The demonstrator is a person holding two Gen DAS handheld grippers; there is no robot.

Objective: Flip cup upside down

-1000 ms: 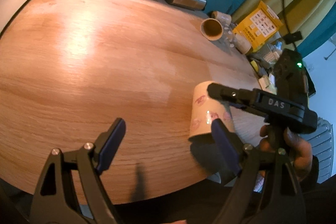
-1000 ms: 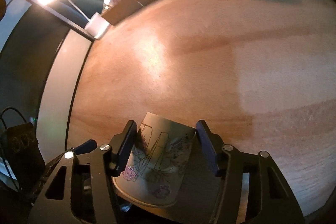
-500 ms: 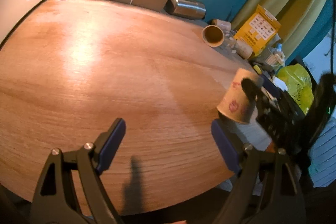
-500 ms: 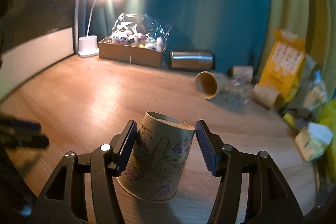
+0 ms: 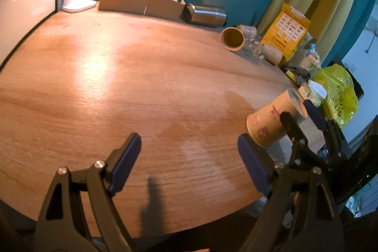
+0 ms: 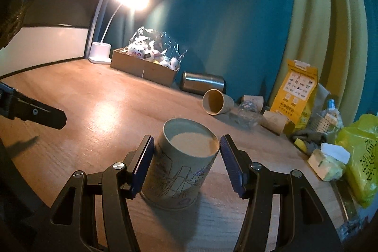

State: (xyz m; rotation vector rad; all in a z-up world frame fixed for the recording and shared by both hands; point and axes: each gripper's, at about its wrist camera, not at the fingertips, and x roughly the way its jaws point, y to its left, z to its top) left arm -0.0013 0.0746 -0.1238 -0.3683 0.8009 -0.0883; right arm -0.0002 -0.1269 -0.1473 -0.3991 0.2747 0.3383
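Observation:
A printed paper cup (image 6: 182, 167) stands upside down on the wooden table (image 6: 99, 105), base up and wide rim on the wood. My right gripper (image 6: 186, 164) has its two blue pads around the cup's upper part, touching or nearly touching its sides. In the left wrist view the same cup (image 5: 271, 119) sits at the right, leaning, with the right gripper's fingers (image 5: 293, 126) on it. My left gripper (image 5: 189, 157) is wide open and empty over bare table, to the left of the cup.
At the back stand a lit lamp (image 6: 100, 52), a cardboard box of toys (image 6: 144, 65), a lying steel flask (image 6: 203, 84), a tipped paper cup (image 6: 216, 102), a yellow bag (image 6: 295, 91). A yellow plastic bag (image 6: 359, 155) and clutter line the right edge.
My right gripper has turned the cup over from tilted in the air to base up and lowered it onto the table. The left gripper has stayed open and hardly moved.

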